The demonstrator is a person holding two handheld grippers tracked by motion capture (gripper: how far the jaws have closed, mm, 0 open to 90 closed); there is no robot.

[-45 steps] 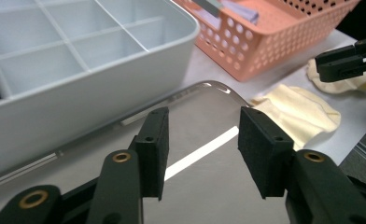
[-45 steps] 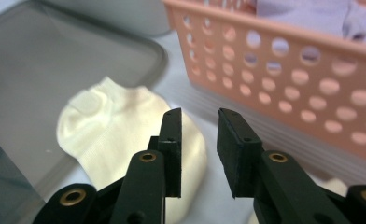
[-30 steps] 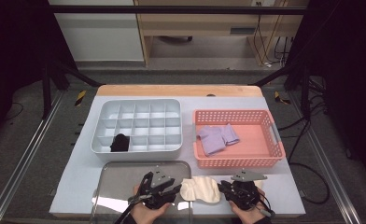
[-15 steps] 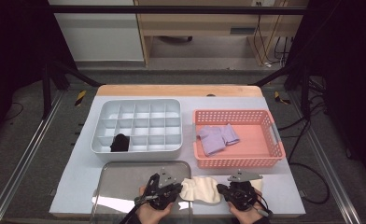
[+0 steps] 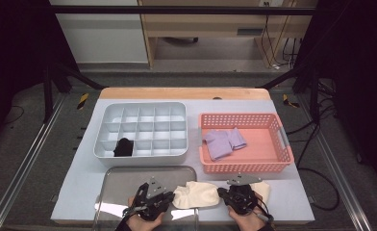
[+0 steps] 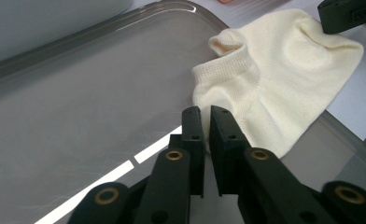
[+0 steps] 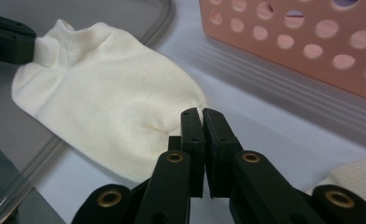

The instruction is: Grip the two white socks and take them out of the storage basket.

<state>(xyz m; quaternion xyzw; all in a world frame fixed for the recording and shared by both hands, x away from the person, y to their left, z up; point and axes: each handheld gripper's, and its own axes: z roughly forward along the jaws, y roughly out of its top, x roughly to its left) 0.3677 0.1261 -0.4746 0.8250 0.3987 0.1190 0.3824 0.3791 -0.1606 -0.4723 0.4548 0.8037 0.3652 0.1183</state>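
- I see a pale grey-blue table top (image 5: 81, 168) across the middle of the high view, with a wooden strip along its far edge and dark floor with metal rails at the left and right of the frame.
- At the top of the frame stand a white panel and a wooden bench, with cables in the upper right.
- Centre-left sits a grey compartment box (image 5: 143, 108) with a black item (image 5: 123, 147) in a lower-left cell; centre-right, a pink perforated basket (image 5: 273, 166) holds lilac cloths (image 5: 223, 141).
- A clear tray (image 5: 129, 175) lies at lower centre-left.
- The cream sock (image 5: 196, 193) lies at the bottom centre, half over the tray's right rim, half on the table.
- My left gripper (image 5: 169, 197) has its jaws nearly closed, a narrow slit between them, at the sock's cuff edge (image 6: 228, 93); I cannot tell if fabric is pinched.
- My right gripper (image 5: 221, 193) has its jaws pressed together, pinching the sock's fabric at its other end.
- A second cream piece (image 7: 354, 179) lies in the lower right of the right gripper view.
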